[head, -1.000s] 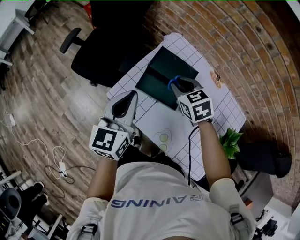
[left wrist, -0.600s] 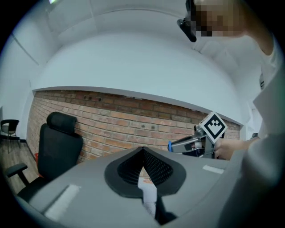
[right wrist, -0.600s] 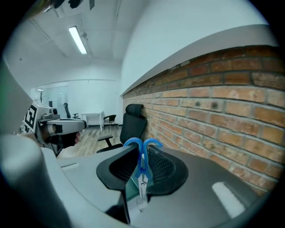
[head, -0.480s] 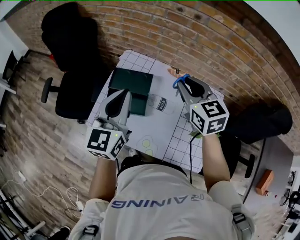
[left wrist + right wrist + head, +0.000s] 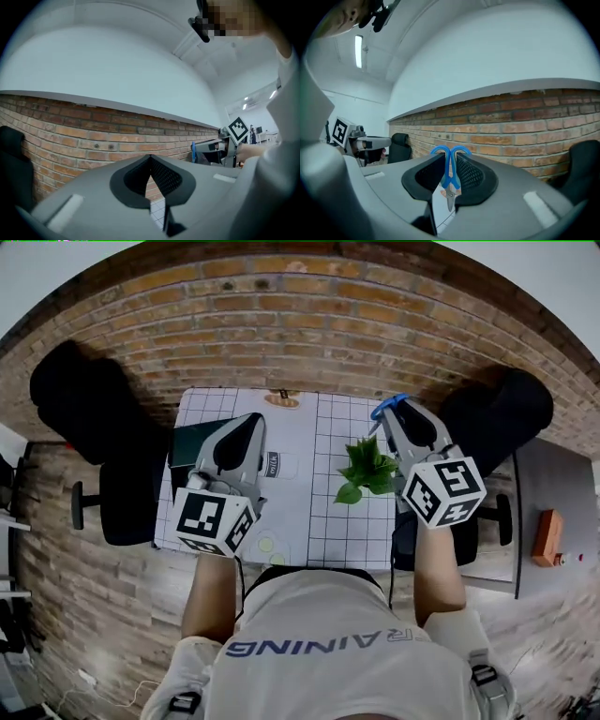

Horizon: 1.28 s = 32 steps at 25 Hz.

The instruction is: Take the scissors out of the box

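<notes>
1. Right tongs [image 5: 450,159] were pinching the scissors [image 5: 448,174]. The blue handle loops stood up above the jaw tips, and the metal blade hung down in the gap between the pads.
2. In the head view, the scissors [image 5: 389,406] showed as a blue loop at the tip of the right tongs [image 5: 392,411]. They were raised over the far right part of the bench [image 5: 328,517].
3. The scissors were out of the box [image 5: 184,448] and well apart from it. The box, dark green, lay on the left part of the bench, partly covered from view by the left tongs [image 5: 250,420].
4. Left tongs [image 5: 150,160] were pressed together at the tips, with nothing between the pads; only brick and gridded bench surface showed through the gap below.
5. Both tongs were held up in front of the person, pointing toward the brick wall [image 5: 309,324] behind the bench.
6. A small green plant [image 5: 367,468] stood on the right part of the bench, just beside the right tongs in the head view.
7. A black chair [image 5: 80,399] stood to the left of the bench, and another [image 5: 502,409] to the right.
8. The left gripper view also caught the right tongs [image 5: 197,149] off to its right, blue handle visible at the tip.
</notes>
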Motion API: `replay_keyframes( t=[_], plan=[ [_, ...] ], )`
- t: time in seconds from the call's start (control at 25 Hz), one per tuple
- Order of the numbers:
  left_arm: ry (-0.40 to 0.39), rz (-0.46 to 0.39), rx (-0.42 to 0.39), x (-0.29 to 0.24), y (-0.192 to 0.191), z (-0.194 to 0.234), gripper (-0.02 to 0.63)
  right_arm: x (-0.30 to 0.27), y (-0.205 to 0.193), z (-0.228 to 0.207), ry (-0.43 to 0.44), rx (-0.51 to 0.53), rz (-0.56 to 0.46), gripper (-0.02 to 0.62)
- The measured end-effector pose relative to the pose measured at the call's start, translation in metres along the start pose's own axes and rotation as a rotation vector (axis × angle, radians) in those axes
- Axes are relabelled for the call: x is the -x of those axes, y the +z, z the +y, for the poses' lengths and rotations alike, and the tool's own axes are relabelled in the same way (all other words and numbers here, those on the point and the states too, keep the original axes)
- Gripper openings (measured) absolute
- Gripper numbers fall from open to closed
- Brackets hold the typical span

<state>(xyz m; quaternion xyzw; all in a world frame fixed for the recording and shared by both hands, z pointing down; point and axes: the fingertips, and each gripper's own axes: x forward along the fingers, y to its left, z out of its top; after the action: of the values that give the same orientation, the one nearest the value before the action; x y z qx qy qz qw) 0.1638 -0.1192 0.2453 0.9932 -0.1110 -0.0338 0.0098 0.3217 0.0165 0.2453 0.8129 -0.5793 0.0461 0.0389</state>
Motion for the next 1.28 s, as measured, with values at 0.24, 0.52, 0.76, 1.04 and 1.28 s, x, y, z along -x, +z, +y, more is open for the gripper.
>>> replay_keyframes(
  t=[0.24, 0.52, 0.76, 1.04, 1.28],
  plan=[
    [-0.087, 0.007, -0.018, -0.036, 0.008, -0.049, 0.002, 0.052, 0.004, -0.051, -0.114, -0.039, -0.059, 0.094],
    [-0.093, 0.023, -0.013, -0.048, 0.004, -0.064, 0.002, 0.062, 0.003, -0.069, -0.142, -0.026, -0.066, 0.094],
    [-0.072, 0.024, -0.001, -0.047, 0.002, -0.056, 0.002, 0.053, 0.005, -0.063, -0.115, -0.018, -0.070, 0.094],
    [-0.069, 0.018, 0.006, -0.046, 0.003, -0.054, 0.002, 0.046, 0.006, -0.057, -0.089, -0.017, -0.074, 0.094],
    [-0.062, 0.019, -0.009, -0.042, 0.003, -0.052, 0.002, 0.046, 0.006, -0.055, -0.085, -0.014, -0.079, 0.094]
  ],
)
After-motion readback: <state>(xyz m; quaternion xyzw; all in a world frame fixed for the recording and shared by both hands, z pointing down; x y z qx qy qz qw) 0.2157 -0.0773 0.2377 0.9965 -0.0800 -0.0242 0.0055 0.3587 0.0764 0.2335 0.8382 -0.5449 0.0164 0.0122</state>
